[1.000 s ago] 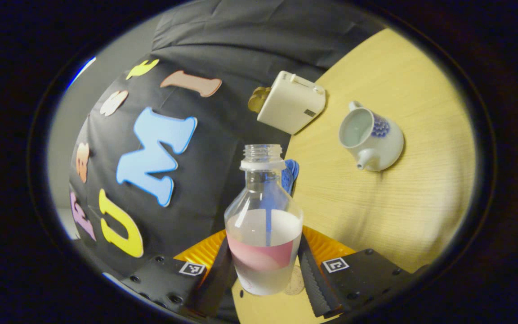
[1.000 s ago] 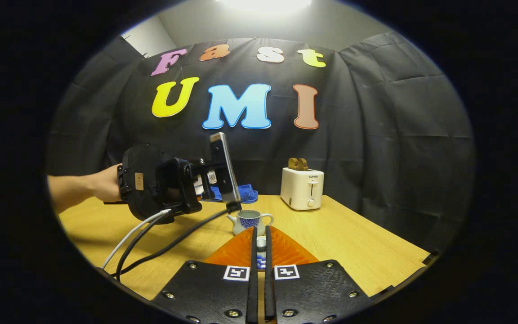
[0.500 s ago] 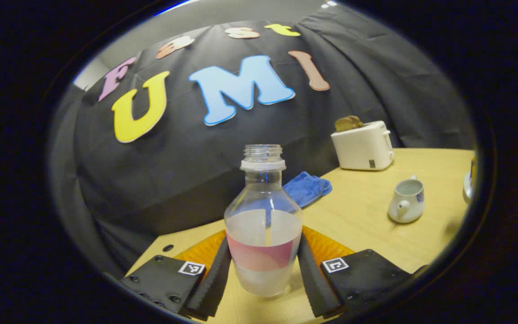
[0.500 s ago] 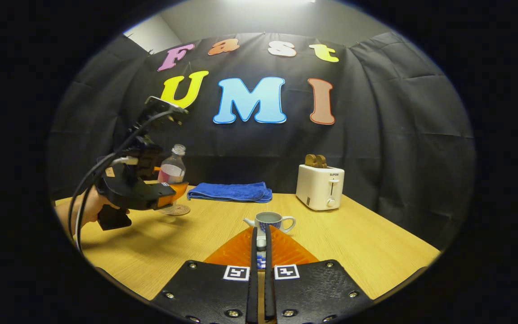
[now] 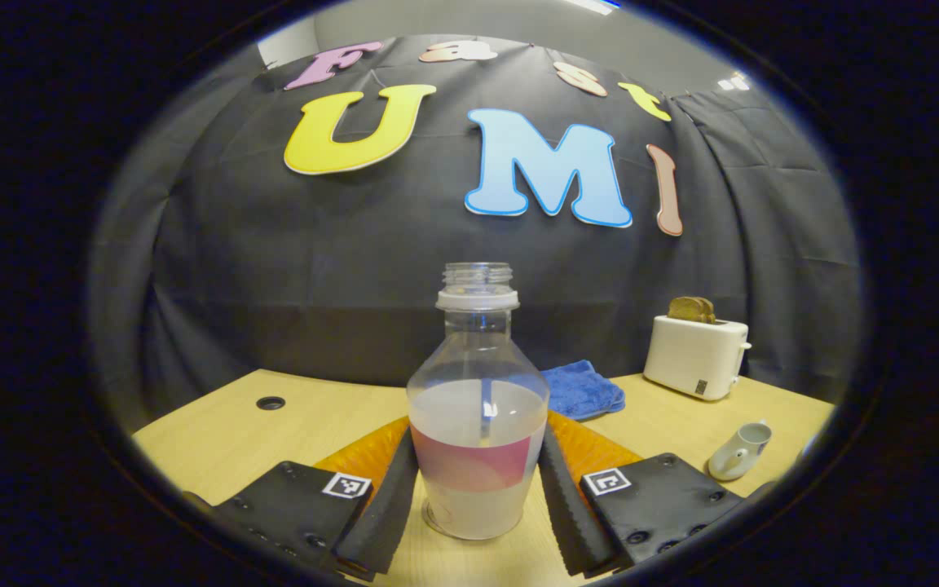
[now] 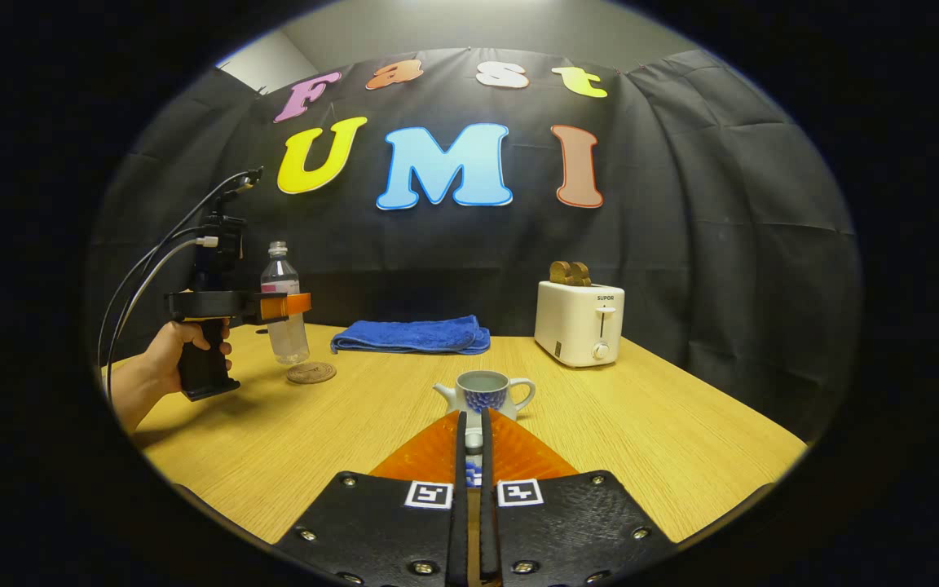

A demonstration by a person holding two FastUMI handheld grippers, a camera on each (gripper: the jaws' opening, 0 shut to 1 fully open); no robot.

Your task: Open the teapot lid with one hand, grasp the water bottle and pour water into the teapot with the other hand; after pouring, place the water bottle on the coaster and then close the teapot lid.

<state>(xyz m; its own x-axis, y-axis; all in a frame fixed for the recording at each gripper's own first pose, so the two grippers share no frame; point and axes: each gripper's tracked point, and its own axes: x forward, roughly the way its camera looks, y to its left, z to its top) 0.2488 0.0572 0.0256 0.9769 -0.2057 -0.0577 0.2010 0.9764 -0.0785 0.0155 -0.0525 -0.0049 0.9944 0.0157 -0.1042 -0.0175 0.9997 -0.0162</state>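
Observation:
A clear water bottle (image 5: 478, 408) with a pink label and no cap stands upright, partly full, and my left gripper (image 5: 478, 444) is shut on its body. In the right gripper view a hand (image 6: 184, 350) holds that left gripper (image 6: 274, 306), and the bottle (image 6: 282, 302) hangs just above the table, right behind a round brown coaster (image 6: 311, 372). The white teapot (image 6: 486, 393) with a blue pattern stands open with water inside, straight ahead of my right gripper (image 6: 473, 444). The right gripper is shut on the small teapot lid (image 6: 473, 471), of which little shows.
A white toaster (image 6: 579, 322) with bread slices stands at the back right of the wooden table (image 6: 665, 440). A folded blue cloth (image 6: 408, 334) lies at the back middle. A cable hole (image 5: 271, 403) sits in the table's far left. Cables trail from the left gripper.
The left gripper swung the bottle from a tilt near the teapot back upright, carried it left and lowered it by the coaster. The right gripper kept the lid and barely moved.

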